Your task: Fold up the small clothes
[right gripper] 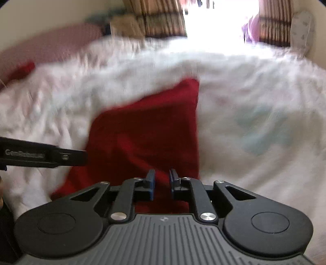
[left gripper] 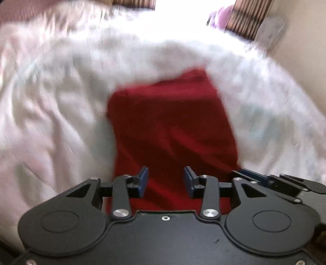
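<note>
- Red cloth (left gripper: 171, 126) flat on white bedsheet (left gripper: 61, 114), folded to a rough rectangle, long axis running away from both cameras.
- Both views motion-blurred; fine creases and hems unreadable.
- Left tool (left gripper: 166, 182): blue pads (left gripper: 145, 179) apart, wide gap, red cloth visible between and below them. Nothing clamped. Contact with cloth: cannot tell.
- Right tool (right gripper: 162, 183): pads (right gripper: 151, 182) apart, gap narrower than on the left, red fabric showing through it. No clear pinch on the cloth; touching or hovering: cannot tell.
- Both tools at near edge of the cloth, side by side.
- Right tool also seen in left view at lower right (left gripper: 281, 181), just beside the cloth's near right corner.
- Left tool seen in right view as a black bar from the left edge (right gripper: 51, 157), tip at the cloth's left edge.
- In right view, far right corner of cloth (right gripper: 191, 85) pointed, left edge slanting toward the near left.
- Second red item (right gripper: 22, 70) far left near a pinkish pillow (right gripper: 61, 40), well apart from the cloth.
- Striped curtains (right gripper: 161, 18) and bright window at the far side of the bed; purple object (right gripper: 251, 28) by the right curtain, too blurred to identify.
</note>
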